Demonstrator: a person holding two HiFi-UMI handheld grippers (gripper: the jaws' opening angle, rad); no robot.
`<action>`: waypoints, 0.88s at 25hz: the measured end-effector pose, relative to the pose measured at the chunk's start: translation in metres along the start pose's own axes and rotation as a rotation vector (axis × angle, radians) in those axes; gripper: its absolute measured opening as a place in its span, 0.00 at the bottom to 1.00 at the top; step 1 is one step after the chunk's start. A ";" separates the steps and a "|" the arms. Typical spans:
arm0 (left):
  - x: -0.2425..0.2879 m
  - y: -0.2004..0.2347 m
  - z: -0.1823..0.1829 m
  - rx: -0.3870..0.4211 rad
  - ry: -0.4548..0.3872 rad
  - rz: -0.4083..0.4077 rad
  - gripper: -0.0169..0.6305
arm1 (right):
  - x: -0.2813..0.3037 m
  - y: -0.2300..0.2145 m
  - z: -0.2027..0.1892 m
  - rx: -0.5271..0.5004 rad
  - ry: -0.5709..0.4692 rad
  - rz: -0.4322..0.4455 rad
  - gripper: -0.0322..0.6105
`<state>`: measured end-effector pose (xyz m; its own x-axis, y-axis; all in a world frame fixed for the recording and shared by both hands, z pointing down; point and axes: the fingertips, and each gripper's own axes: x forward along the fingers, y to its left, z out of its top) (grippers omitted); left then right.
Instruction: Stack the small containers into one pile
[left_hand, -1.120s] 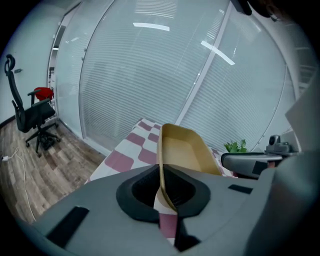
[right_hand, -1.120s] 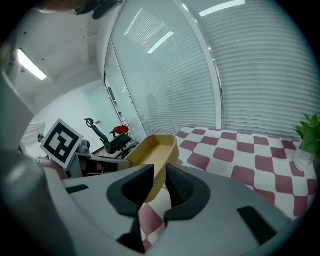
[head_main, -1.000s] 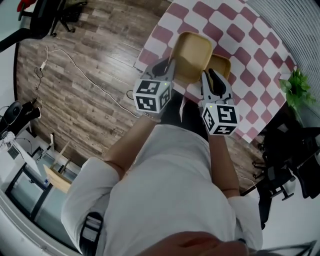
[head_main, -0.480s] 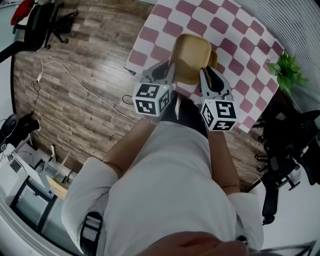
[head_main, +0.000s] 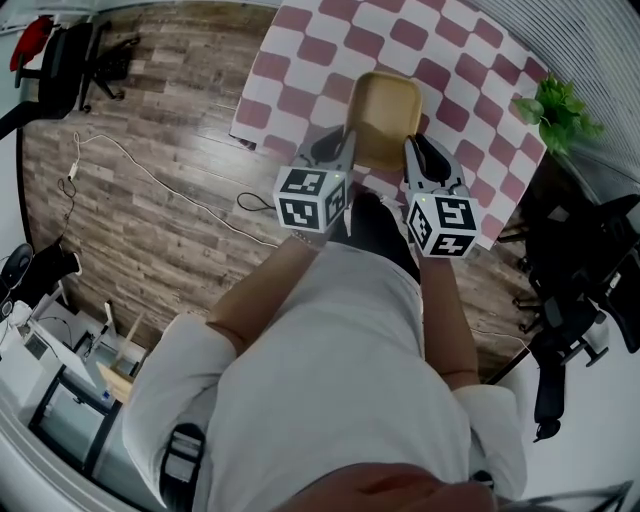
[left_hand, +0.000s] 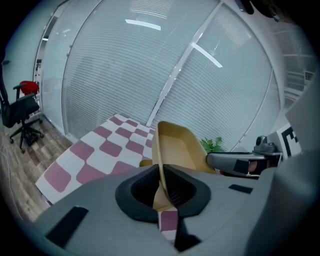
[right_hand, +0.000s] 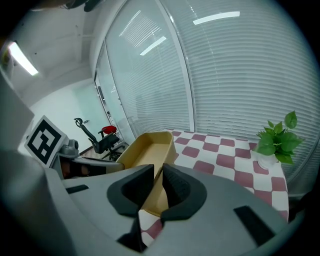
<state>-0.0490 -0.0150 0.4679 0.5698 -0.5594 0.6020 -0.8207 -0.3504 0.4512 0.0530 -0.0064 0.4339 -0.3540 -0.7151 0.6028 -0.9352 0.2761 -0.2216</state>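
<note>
So the person's got both grippers on one tan container (head_main: 385, 110), one on each long side. Left gripper (left_hand: 161, 189) has its jaws nearly shut, pinching the left side wall. You can see the thin wall running straight between the pads. Right gripper (right_hand: 157, 187) is doing the same on the opposite wall, jaws squeezed onto it with just the wall's thickness between them.

In the head view the container sits in the upper middle of the frame, over the near edge of the pink-and-white checked table (head_main: 460, 60). It's open side up. Its long axis runs away from the person, bottom to top of the frame and leaning a touch right, with the far short end pointing toward the middle of the table. Both grippers hold it at the near end. Can't tell if it's resting on the table or held just above it.

Other stuff: a small green plant (head_main: 555, 100) at the table's right corner, upper right of the frame. Wood floor (head_main: 150, 220) fills the left side, with a cable (head_main: 150, 172) lying on it and an office chair (head_main: 60, 60) at the upper left.
</note>
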 end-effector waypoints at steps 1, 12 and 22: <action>0.001 0.000 -0.004 -0.011 0.004 0.003 0.10 | 0.001 -0.001 -0.003 -0.001 0.007 -0.001 0.15; 0.033 0.006 -0.048 -0.057 0.070 0.036 0.10 | 0.030 -0.028 -0.047 0.004 0.104 -0.007 0.15; 0.067 0.018 -0.073 -0.063 0.117 0.066 0.10 | 0.064 -0.051 -0.081 0.025 0.161 0.003 0.15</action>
<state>-0.0226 -0.0043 0.5645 0.5184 -0.4872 0.7028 -0.8546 -0.2654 0.4464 0.0785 -0.0146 0.5458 -0.3532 -0.6017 0.7164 -0.9346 0.2611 -0.2414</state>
